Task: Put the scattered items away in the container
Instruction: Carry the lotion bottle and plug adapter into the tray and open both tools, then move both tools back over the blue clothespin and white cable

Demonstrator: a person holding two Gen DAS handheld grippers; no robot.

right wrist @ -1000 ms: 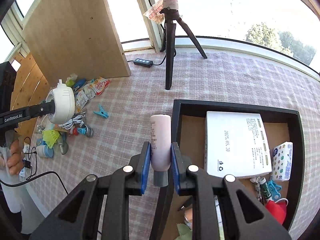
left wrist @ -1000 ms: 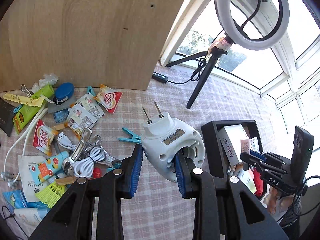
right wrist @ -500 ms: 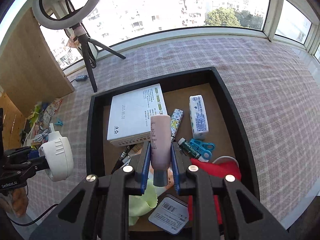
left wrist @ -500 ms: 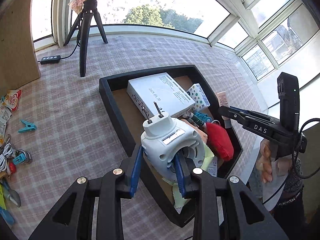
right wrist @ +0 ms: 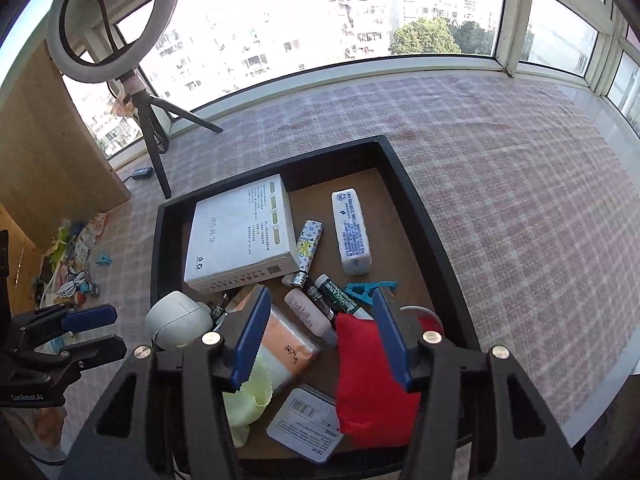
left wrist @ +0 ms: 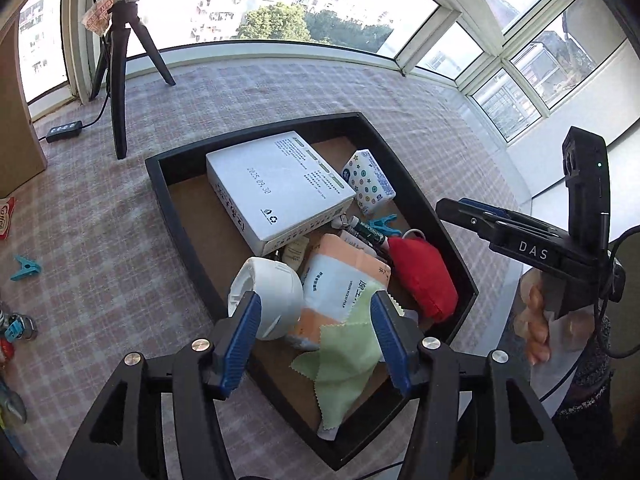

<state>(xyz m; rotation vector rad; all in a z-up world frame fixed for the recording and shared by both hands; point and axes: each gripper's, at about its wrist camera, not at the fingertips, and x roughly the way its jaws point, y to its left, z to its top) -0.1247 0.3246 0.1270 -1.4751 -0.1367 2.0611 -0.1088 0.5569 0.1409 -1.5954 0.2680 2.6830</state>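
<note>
The black tray (left wrist: 176, 216) holds a white box (left wrist: 276, 188), a red pouch (left wrist: 424, 276), a green cloth (left wrist: 344, 352) and other small items. My left gripper (left wrist: 316, 340) hangs over the tray's near corner. Its jaws are opening and nothing is pressed between them. The white round plug device (left wrist: 266, 300) lies in the tray beside the left pad. My right gripper (right wrist: 320, 336) is over the tray (right wrist: 420, 216) too, jaws opening and bare. The pink bottle (right wrist: 310, 314) lies loose below it, next to the red pouch (right wrist: 372, 380).
A ring light on a tripod (right wrist: 156, 152) stands behind the tray, with a wooden board (right wrist: 48, 152) to its left. Several scattered items (right wrist: 76, 248) lie on the checked cloth at far left, and a blue clip (left wrist: 26, 268) nearer. A cable controller (left wrist: 64, 130) lies by the tripod.
Both grippers swung from the scattered pile over to the tray. Both then opened, and the white plug device and the pink bottle dropped into the tray.
</note>
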